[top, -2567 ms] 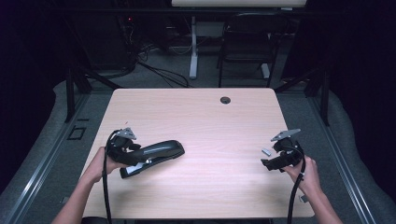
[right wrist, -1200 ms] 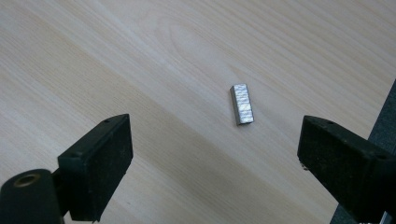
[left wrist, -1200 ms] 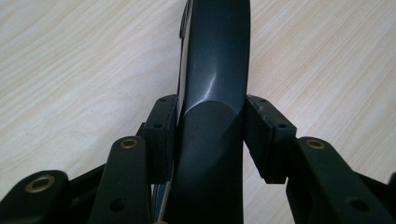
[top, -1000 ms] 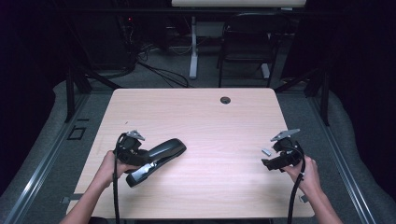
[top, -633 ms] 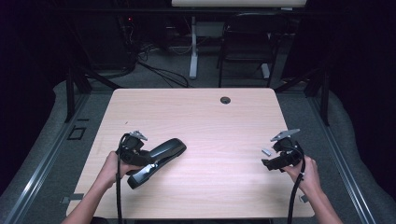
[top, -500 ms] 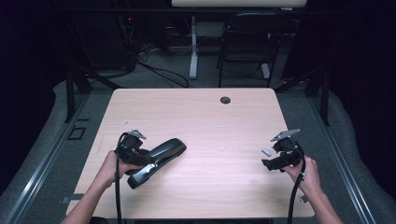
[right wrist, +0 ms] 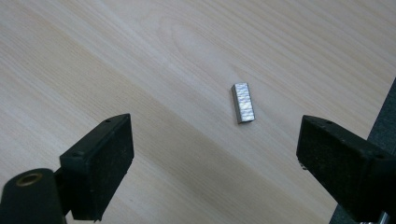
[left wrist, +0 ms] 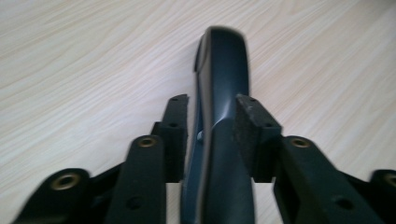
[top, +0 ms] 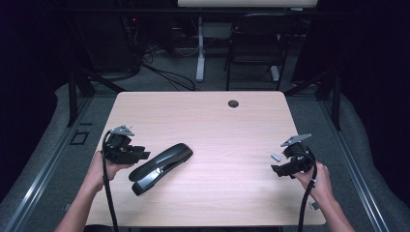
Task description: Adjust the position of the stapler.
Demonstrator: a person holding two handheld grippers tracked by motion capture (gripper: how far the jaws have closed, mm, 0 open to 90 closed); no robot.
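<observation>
**Tongs closing on stapler; staple strip waiting**

Left tongs (left wrist: 211, 140): jaws have just been closing and are now pinching the rear of the dark stapler (top: 161, 166), which is lying aslant near the counter's (top: 203, 121) left front corner. Advice: keep the pads square on the narrow body, since the glossy shell is likely to slip. Left hand (top: 104, 169) is holding low and level at the left edge.

Right tongs (right wrist: 215, 163): gaping wide, gripping nothing, hovering above the staple strip (right wrist: 243, 102) by the right edge; right hand (top: 314, 176) angled inward.
</observation>
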